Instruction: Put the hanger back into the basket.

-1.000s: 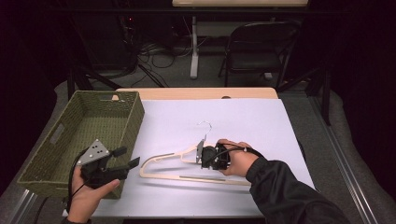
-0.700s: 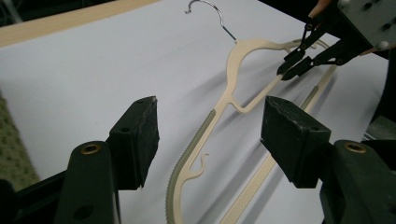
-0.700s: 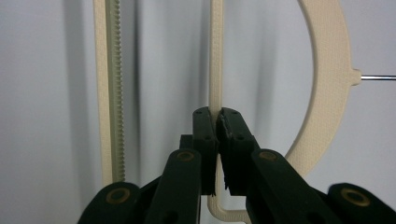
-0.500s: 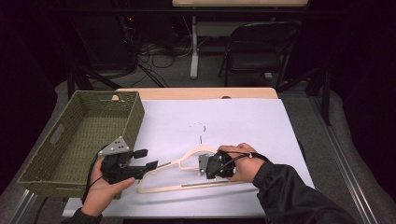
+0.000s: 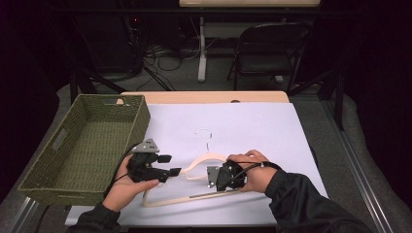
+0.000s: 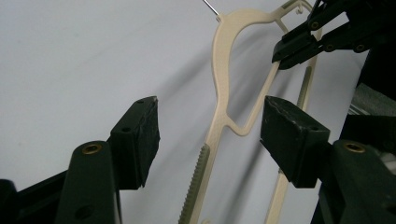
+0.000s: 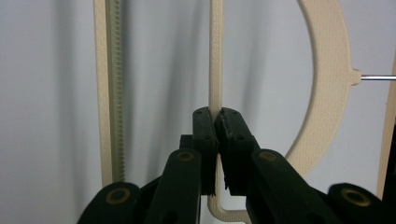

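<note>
Low centre of the high view, cream hanger (image 5: pixel 194 182) flat on white worktop (image 5: pixel 262 126), long axis left-right, clamped by right tool (image 5: pixel 222 175), with left tool (image 5: pixel 172 171) spread wide astride its left shoulder.

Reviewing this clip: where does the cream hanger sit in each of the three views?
High view: hanger lies bottom centre on the white sheet.
Left gripper view: hanger runs up the middle.
Right gripper view: hanger bars run vertically.
Shared landmark: its metal hook.
</note>
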`<state>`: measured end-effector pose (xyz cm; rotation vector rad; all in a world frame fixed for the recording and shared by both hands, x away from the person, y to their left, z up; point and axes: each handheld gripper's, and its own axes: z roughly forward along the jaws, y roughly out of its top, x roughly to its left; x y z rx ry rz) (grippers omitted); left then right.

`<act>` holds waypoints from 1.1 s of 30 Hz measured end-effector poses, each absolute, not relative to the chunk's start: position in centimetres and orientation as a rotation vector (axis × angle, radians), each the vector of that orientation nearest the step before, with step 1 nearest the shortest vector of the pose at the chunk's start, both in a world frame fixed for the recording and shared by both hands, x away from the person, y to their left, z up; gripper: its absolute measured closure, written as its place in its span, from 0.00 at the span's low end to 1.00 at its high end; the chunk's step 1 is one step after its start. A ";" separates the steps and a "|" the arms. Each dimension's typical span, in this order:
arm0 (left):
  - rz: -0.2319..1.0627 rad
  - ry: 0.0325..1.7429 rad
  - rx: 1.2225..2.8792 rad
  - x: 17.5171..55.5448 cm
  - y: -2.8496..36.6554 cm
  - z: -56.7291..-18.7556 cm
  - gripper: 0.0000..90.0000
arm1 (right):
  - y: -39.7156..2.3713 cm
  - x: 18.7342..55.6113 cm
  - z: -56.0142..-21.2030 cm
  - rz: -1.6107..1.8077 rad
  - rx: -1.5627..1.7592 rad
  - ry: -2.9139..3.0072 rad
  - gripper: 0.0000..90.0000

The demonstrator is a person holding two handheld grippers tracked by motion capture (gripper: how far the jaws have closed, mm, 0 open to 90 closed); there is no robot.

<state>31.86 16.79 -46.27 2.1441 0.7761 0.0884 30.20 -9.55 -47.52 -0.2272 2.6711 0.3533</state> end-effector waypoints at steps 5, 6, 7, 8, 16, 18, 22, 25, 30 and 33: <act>0.035 0.760 2.201 32.8 15.6 -47.2 0.42 | -9.5 30.0 -47.6 0.324 -0.243 2.649 0.95; 0.023 0.759 2.210 32.9 15.3 -47.3 0.42 | -9.5 30.0 -47.6 0.324 -0.242 2.648 0.95; 0.012 0.751 2.217 33.0 15.1 -47.5 0.42 | -9.5 30.0 -47.7 0.321 -0.246 2.643 0.95; -0.001 0.746 2.225 33.1 14.9 -47.6 0.42 | -9.5 30.0 -47.7 0.321 -0.246 2.643 0.95; -0.043 0.729 2.299 33.7 13.4 -48.9 0.41 | -9.4 29.9 -47.7 0.329 -0.255 2.634 0.95; -0.061 0.726 2.311 33.9 13.2 -49.2 0.41 | -9.4 29.9 -47.9 0.349 -0.259 2.635 0.95; -0.106 0.718 2.326 34.2 12.8 -49.8 0.42 | -9.3 29.9 -48.0 0.348 -0.262 2.631 0.95; -0.117 0.714 2.336 34.2 12.6 -50.0 0.43 | -9.3 29.9 -48.0 0.350 -0.257 2.628 0.95; -0.137 0.720 2.344 34.3 12.5 -50.2 0.48 | -9.3 30.0 -48.0 0.351 -0.264 2.621 0.95; -0.146 0.720 2.349 34.3 12.5 -50.3 0.50 | -9.3 30.0 -48.0 0.352 -0.260 2.616 0.95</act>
